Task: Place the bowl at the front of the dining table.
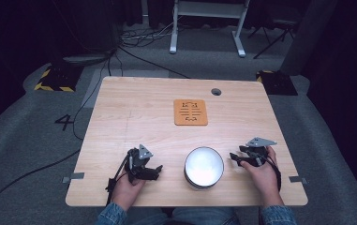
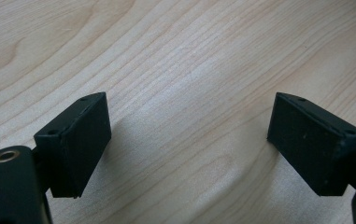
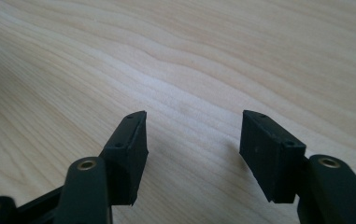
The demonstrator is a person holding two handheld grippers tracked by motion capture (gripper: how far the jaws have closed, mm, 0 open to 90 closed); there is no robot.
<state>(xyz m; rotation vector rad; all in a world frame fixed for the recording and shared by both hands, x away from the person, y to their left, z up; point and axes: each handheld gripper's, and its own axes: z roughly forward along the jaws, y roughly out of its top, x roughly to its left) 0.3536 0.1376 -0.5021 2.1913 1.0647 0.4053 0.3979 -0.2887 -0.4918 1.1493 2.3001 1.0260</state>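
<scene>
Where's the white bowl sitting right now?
In the high view, the white bowl sits near the table's front edge, between the left gripper and right gripper.

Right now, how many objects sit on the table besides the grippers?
2: a white bowl near the front edge between the left gripper and right gripper, and an orange mat farther back, mid-table.

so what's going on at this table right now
A person sits at a wooden table with a hand-held gripper in each hand. The left hand-held gripper and the right hand-held gripper rest low on the table on either side of a white bowl, both with jaws open and nothing between them. Neither touches the bowl. An orange mat lies farther back, untouched.
</scene>
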